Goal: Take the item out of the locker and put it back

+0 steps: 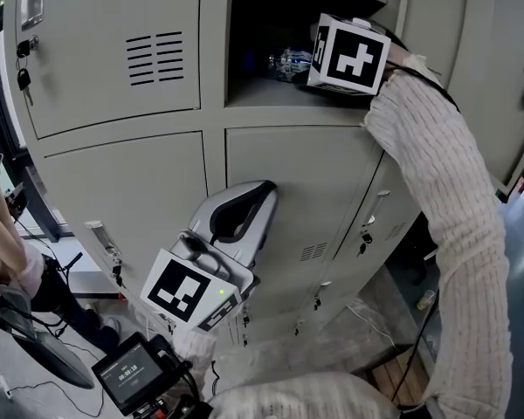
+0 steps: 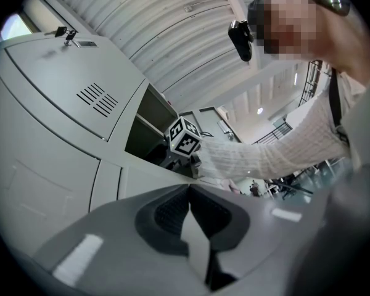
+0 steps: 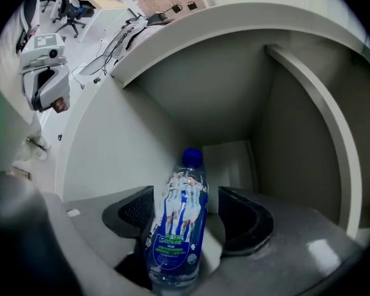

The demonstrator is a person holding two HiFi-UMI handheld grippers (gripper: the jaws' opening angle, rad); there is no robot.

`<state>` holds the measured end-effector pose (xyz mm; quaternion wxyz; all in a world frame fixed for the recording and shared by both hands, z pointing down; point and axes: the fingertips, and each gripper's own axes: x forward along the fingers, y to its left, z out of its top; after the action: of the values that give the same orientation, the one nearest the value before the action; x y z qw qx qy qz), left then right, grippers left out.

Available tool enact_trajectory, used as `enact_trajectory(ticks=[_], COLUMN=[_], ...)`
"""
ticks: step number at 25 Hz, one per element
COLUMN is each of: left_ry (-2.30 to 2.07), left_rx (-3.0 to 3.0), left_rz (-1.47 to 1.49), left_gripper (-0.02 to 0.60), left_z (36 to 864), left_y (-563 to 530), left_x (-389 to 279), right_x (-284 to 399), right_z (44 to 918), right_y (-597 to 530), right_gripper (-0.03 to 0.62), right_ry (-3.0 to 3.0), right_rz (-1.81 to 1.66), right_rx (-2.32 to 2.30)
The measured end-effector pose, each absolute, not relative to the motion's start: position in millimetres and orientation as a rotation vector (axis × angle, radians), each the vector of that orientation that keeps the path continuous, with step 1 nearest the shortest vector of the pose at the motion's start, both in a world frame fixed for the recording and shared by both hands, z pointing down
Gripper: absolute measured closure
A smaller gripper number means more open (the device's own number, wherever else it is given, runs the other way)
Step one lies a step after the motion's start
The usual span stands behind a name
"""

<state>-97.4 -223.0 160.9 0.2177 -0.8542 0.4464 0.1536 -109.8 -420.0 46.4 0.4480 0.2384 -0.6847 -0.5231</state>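
A clear water bottle [image 3: 180, 227] with a blue cap and blue label lies between the jaws of my right gripper [image 3: 186, 211], cap pointing at the back wall of the open locker compartment [image 3: 231, 113]. It leans against one pad, and a narrow gap shows at the other pad [image 3: 237, 217], so the jaws stand open around it. From the head view, the right gripper's marker cube [image 1: 349, 55] sits at the compartment's mouth with the bottle [image 1: 286, 62] just inside. My left gripper [image 1: 244, 212] is shut and empty, held low in front of the locker doors.
Grey locker doors [image 1: 105, 42] surround the open compartment, with keys [image 1: 23, 64] hanging in the upper left door. A shelf [image 3: 314, 97] runs along the compartment's wall. A small screen [image 1: 131, 375] and cables sit low in the head view; another person's arm [image 1: 4, 234] is at far left.
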Motion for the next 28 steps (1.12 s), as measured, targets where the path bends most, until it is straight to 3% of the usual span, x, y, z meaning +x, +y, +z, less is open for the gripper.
enact_trajectory(ticks=[4,10,15,20,28], left_ry=[1.238,1.226,1.202,1.177,1.169], left_rx=[-2.368,-2.39,-2.397,-2.425,-2.442], left_rz=[0.424,0.389,0.376,0.351,0.338], left_gripper=[0.577,0.577,0.577,0.577,0.577], left_z=[160,163,159,162,167], left_y=[-223,-231,-237,-242,-247], left_x=[-96,-88,-78,-67,-60], right_x=[-106,-93,-84,-74,-55], right_z=[45,43,35,27,36], right_y=[-414,-393,-373,-337,-289], right_gripper=[0.269,0.445,0.538,0.583,0.594], right_ry=[-1.687,-1.713,-1.782,-2.023,-2.177], right_rz=[-1.334,-1.434,-1.524,-1.586,-1.704], right_rx=[0.6,0.648,0.704,0.775,0.84])
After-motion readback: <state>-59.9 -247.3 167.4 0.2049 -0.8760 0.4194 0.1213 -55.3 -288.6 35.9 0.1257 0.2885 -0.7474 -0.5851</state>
